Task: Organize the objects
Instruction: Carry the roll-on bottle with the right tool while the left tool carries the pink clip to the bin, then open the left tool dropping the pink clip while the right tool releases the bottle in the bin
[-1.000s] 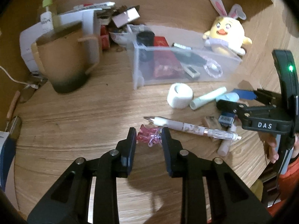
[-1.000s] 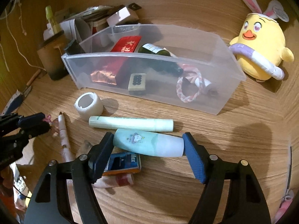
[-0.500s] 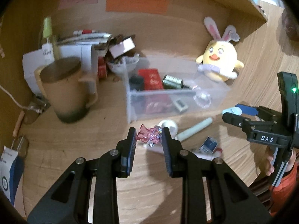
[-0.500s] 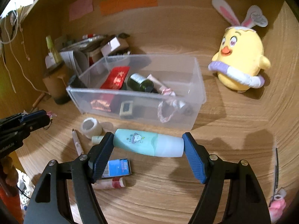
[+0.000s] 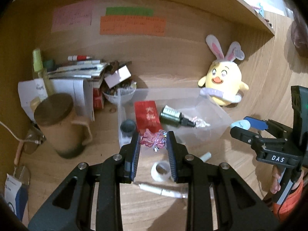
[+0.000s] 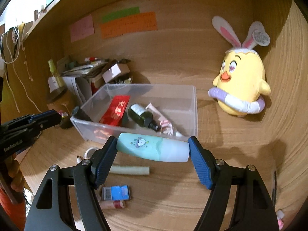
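Observation:
My left gripper [image 5: 153,141] is shut on a small pink trinket [image 5: 153,140] and holds it in the air just in front of the clear plastic bin [image 5: 215,113]. My right gripper [image 6: 153,149] is shut lengthwise on a teal and white bottle [image 6: 152,149], raised over the bin's [image 6: 193,111] near wall. Inside the bin lie a red packet [image 6: 115,110], a dark green bottle [image 6: 142,116] and a pink tube [image 6: 163,123]. On the desk below rest a white tape roll [image 5: 160,171], a pen [image 5: 163,191], a pale green stick [image 6: 130,170] and a blue box [image 6: 116,192].
A yellow plush chick [image 6: 240,88] sits right of the bin. A brown lidded mug [image 5: 61,123], stacked papers and boxes [image 5: 84,71] crowd the back left. Wooden walls enclose the desk, with sticky notes [image 5: 132,26] on the back one. A person's hand [image 5: 275,182] holds the right gripper.
Both grippers have risen off the desk with their objects and now sit higher, near the bin. The desk items have dropped lower in both views.

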Demonstrator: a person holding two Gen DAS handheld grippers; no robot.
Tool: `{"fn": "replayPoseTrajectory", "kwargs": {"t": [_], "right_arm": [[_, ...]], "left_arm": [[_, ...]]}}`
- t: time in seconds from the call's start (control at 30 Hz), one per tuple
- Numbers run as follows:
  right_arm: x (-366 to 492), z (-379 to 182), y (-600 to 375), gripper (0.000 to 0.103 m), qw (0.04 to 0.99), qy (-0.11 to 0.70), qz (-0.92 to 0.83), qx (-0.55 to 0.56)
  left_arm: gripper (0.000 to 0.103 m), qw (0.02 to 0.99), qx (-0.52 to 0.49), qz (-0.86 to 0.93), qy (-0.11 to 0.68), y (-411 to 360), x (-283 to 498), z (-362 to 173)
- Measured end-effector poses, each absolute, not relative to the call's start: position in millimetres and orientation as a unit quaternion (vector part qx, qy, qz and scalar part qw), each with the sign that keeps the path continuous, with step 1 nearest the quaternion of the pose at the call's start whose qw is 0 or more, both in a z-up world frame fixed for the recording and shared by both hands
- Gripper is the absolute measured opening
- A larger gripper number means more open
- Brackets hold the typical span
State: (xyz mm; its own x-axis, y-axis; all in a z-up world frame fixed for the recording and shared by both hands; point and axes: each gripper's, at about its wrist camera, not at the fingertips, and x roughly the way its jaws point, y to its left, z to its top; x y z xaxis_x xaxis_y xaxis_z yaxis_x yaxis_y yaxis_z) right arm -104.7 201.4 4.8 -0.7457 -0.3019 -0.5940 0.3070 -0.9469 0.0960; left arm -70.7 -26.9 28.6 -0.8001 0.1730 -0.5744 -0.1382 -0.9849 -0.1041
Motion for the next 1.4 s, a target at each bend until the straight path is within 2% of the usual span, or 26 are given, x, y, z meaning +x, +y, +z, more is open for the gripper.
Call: {"fn": "replayPoseTrajectory", "kwargs": {"t": [0.33,0.57,1.4], "right_arm": [[-125.9,25.0,205.3,0.071,0.162,-0.001,-0.942,0.294],[-148.4,27.4,207.2,0.071,0.159,-0.004,-0.941,0.298],[-204.3,-29.8,181.2,0.071,0.171,0.029,-0.910,0.376]], "left_arm": [[0.027,0.088,-0.284,0.954,-0.031,-16.6,-93.9,47.2],[0.027,0.091,-0.296,0.951,-0.025,-4.1,-116.7,40.7],[0.027,0.110,-0.379,0.919,-0.012,22.9,-168.4,-16.3]]}}
